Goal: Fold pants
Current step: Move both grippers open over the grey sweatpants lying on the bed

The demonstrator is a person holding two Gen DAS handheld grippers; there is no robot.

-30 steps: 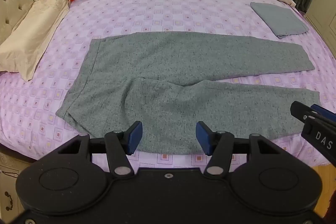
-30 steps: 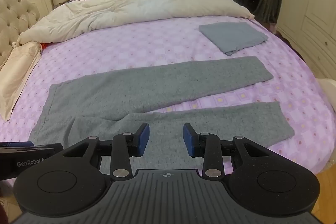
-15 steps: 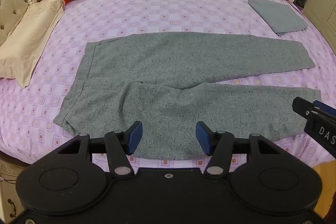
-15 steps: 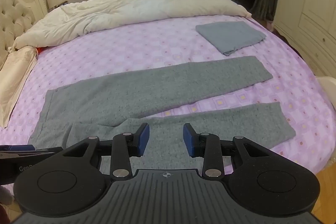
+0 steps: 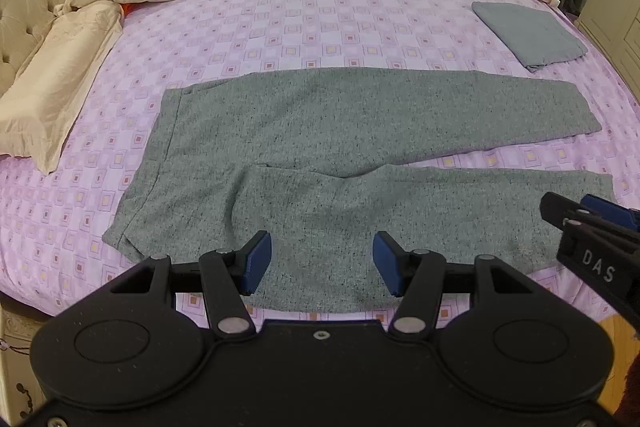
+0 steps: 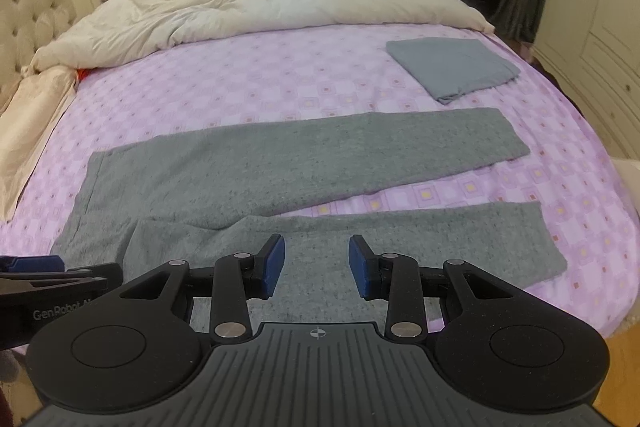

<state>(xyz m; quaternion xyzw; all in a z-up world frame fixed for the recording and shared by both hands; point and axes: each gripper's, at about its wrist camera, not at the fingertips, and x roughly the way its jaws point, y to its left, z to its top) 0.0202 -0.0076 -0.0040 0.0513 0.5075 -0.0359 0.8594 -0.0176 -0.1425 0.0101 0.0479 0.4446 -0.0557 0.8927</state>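
Grey heathered knit pants [image 5: 320,147] lie flat on bed's lilac checked sheet [image 5: 320,23], waistband left, legs splayed in narrow V rightward. Left gripper [image 5: 322,263] spread, blue pads bare, above near leg. Right gripper [image 6: 316,263] parted, nothing between. Smooth folded blue-grey cloth [image 6: 452,69] beyond; rumpled cream duvet [image 6: 260,3] behind.

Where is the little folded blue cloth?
The folded blue cloth lies on the purple bedsheet at the far right in both wrist views, just beyond the end of the far leg of the grey pants and near the white duvet.
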